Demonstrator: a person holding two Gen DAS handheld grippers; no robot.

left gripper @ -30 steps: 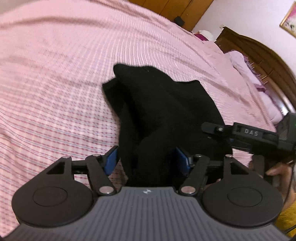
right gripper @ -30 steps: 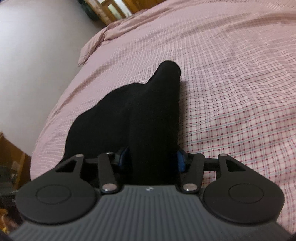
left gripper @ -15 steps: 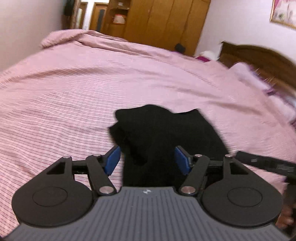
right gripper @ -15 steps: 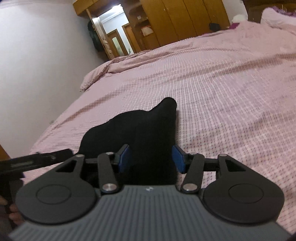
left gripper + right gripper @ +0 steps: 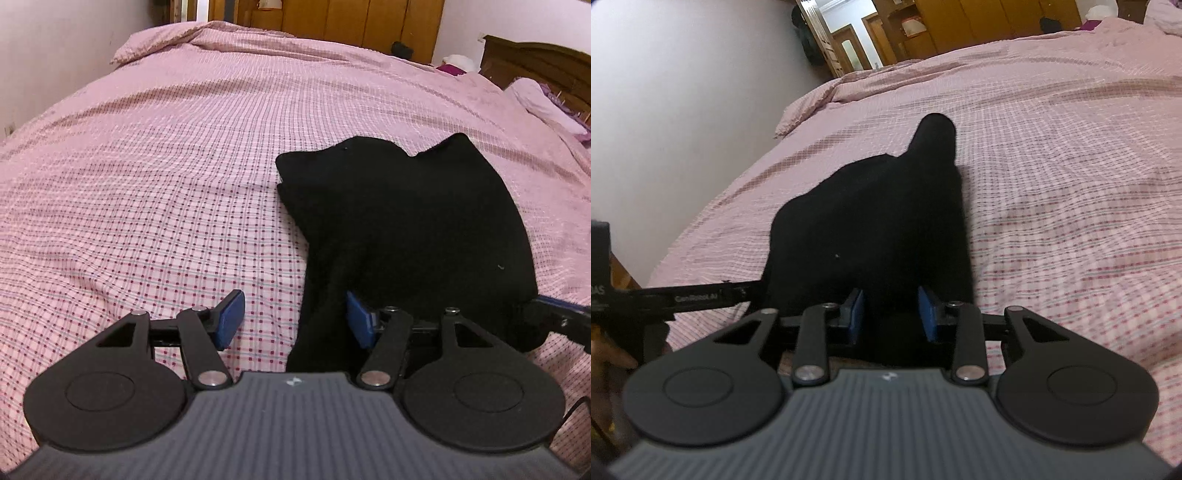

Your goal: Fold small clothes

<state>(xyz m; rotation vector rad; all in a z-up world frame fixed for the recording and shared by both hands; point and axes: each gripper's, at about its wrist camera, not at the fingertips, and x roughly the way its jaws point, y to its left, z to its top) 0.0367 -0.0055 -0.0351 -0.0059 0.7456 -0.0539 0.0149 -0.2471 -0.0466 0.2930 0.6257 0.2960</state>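
My right tongs [image 5: 891, 317] hide the near end of the black garment [image 5: 871, 229], so any grip is unclear. My hand [image 5: 609, 360] is blurred and cut off at the frame edge.

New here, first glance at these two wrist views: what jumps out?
A black garment lies bunched on the pink checked bedspread, stark against it, in the middle of both views. The right gripper is closing its blue pads on the garment's near edge, while the left gripper stands open, cloth only against its right-hand pad.
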